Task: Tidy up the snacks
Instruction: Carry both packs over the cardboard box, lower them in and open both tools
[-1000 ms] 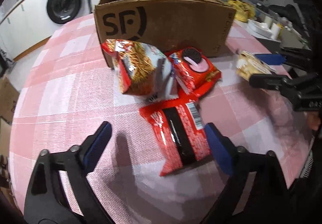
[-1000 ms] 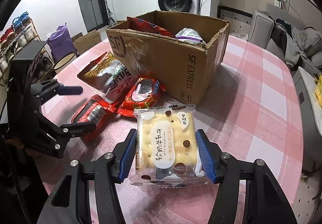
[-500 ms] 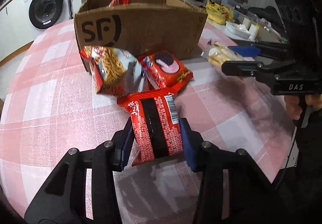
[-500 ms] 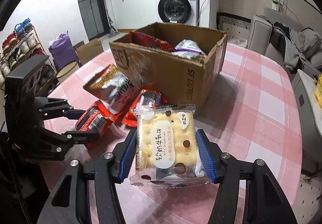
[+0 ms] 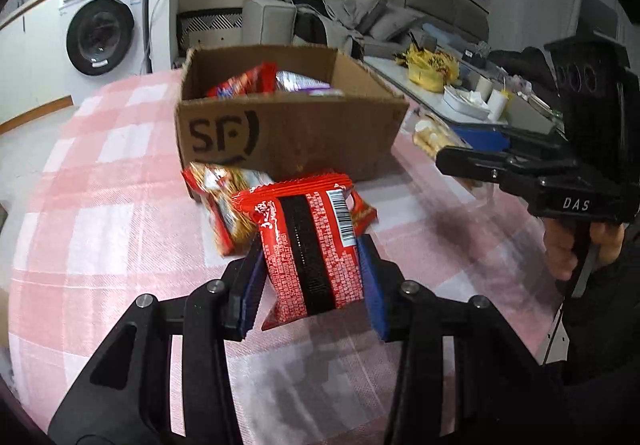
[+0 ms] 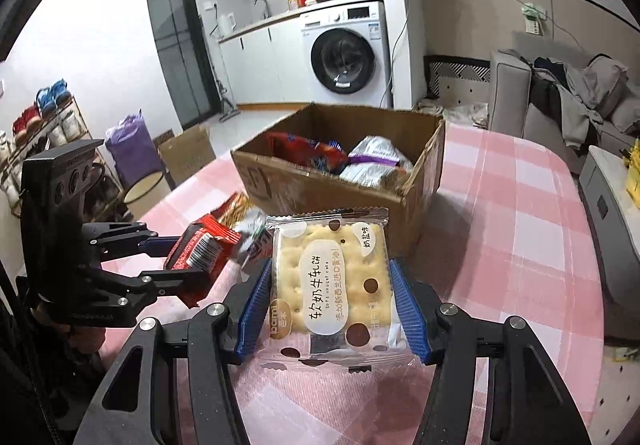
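Note:
My left gripper [image 5: 312, 281] is shut on a red snack packet [image 5: 310, 241] with a black stripe and barcode, lifted off the pink checked table [image 5: 100, 213]. My right gripper [image 6: 330, 305] is shut on a clear cracker packet [image 6: 328, 281] with brown dots, also held above the table. An open cardboard box [image 5: 288, 129] marked SF stands behind both, with several snack bags inside. In the right wrist view the left gripper [image 6: 188, 265] shows at left with its red packet [image 6: 200, 249]. A noodle snack bag [image 5: 224, 197] lies in front of the box.
Another red packet [image 5: 364, 211] lies behind the held one, mostly hidden. A person's hand [image 5: 576, 249] holds the right gripper's handle. Beyond the table stand a washing machine [image 6: 348, 53], a sofa with clothes [image 6: 560, 101], a side table with clutter [image 5: 460, 93] and a shoe rack [image 6: 44, 125].
My left gripper closed on the red striped packet and lifted it off the table. The right gripper rose with the cracker packet. The box's inside now shows in both views.

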Action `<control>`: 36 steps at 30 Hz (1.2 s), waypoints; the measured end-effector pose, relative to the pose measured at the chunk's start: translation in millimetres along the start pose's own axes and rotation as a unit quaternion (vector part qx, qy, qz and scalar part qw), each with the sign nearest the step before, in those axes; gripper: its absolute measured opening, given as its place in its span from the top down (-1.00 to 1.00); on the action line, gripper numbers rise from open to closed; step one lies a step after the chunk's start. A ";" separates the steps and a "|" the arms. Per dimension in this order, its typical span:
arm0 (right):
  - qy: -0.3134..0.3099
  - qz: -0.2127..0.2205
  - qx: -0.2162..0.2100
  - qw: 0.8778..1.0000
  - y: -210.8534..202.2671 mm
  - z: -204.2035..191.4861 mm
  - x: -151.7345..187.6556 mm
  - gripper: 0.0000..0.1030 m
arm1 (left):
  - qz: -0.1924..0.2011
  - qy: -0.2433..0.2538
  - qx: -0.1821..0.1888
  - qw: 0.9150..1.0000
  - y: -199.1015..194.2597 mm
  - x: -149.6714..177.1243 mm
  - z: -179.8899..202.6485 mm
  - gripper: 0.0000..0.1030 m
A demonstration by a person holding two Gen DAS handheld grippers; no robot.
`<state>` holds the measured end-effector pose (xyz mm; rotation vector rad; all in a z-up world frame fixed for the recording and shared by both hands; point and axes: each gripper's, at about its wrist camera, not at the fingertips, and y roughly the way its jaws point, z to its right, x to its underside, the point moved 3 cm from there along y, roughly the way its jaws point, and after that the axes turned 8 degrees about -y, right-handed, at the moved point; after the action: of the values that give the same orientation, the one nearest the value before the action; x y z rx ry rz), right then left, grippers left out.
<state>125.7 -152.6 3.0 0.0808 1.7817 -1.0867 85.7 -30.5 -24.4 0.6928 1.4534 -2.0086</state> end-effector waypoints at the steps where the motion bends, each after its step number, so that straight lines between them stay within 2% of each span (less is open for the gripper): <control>1: 0.003 0.002 0.002 1.000 -0.8 0.6 -1.1 -0.15 | 0.004 -0.002 -0.001 1.000 -4.1 -2.3 -1.1 0.21; 9: 0.028 0.022 0.014 0.999 -7.4 3.2 -9.7 -0.15 | 0.039 -0.024 -0.012 0.999 -27.0 -26.8 -18.0 0.21; 16: 0.049 0.037 0.020 0.998 -8.7 4.1 -17.2 -0.15 | 0.054 -0.026 -0.020 0.998 -35.3 -47.6 -27.8 0.21; 36: 0.067 0.079 0.049 0.993 -24.2 5.1 -54.0 -0.15 | 0.082 -0.003 -0.014 0.997 -38.2 -96.0 -8.5 0.21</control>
<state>143.8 -148.8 59.4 0.3547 1.8066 -1.0745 127.8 0.8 65.0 0.7677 1.3712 -1.8606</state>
